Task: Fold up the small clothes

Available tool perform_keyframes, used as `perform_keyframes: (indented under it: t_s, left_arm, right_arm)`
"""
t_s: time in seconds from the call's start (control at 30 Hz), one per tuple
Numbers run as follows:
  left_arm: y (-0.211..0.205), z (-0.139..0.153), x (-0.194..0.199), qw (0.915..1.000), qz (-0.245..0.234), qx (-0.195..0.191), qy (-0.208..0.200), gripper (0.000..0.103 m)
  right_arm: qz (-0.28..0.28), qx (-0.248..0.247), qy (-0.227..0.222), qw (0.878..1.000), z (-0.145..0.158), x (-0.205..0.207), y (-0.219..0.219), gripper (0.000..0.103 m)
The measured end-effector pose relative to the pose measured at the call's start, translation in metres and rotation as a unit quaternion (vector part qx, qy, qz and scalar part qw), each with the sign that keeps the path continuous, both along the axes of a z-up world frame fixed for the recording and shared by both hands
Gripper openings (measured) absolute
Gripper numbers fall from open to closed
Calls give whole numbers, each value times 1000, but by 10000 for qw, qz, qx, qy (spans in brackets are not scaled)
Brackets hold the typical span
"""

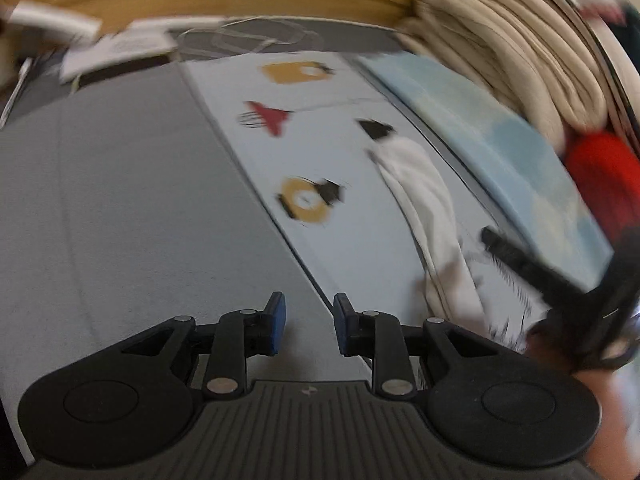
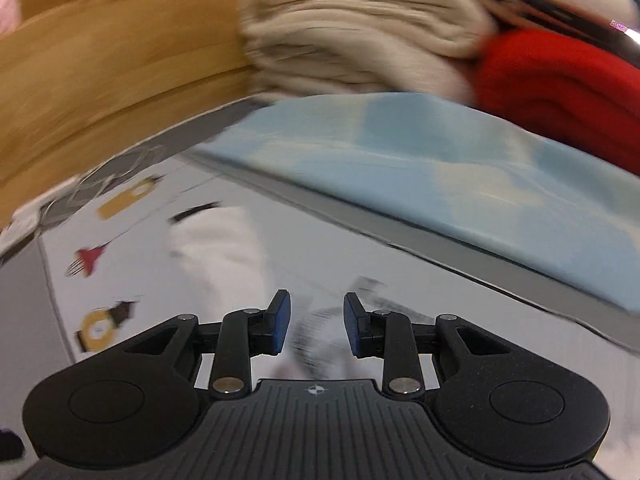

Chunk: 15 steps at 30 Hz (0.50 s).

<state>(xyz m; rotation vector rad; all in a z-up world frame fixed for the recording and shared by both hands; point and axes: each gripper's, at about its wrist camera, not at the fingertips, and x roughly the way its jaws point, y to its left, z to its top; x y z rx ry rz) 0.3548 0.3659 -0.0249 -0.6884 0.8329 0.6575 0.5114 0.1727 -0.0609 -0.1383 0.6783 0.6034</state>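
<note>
A small white garment (image 1: 430,216) lies bunched in a long strip on a pale printed cloth (image 1: 328,160) with yellow, red and black figures. My left gripper (image 1: 309,326) is open and empty, low over the edge where the printed cloth meets the grey surface (image 1: 132,200), left of the garment. My right gripper (image 2: 316,326) is open and empty, just above the near end of the white garment (image 2: 224,248); it shows as a black blur at the right of the left wrist view (image 1: 560,292). Both views are motion-blurred.
A folded light blue cloth (image 2: 460,176) lies along the far side of the printed cloth. Behind it are a stack of beige folded fabric (image 2: 360,24) and a red folded piece (image 2: 560,88). A wooden board (image 2: 100,80) runs behind. Papers (image 1: 116,44) lie at the far left.
</note>
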Motion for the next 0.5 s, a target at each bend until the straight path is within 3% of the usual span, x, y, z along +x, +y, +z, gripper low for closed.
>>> perform_keyframes:
  t_s: [0.1,0.23,0.3,0.37,0.43,0.5]
  left_arm:
    - [21,14,-4,9996,186,-13,-216,32]
    - [39,19,-11,9991,344,-9,-266,32]
    - [46,17,-16,9986,503,-5,-190,32]
    - [53,16,-21,9981,562,-134,-227,32]
    - [61,18,-26,9971,689,-158,-288,32]
    - [68,20,-30,9961,813,-133,-305,32]
  right_arm:
    - [381,-398,-122,9984,-10,2,51,31]
    - [695,-1446,-220,9868,-42,8,104,35]
    - [674,-1715,-475,9817,-51,9,115,29]
    - [534,-1452,-229,9877,-45,15,114,5]
    - [437,-548,-232,9973,-22,9,101,5]
    - [831,734,-33,9938,7,-9,82,5]
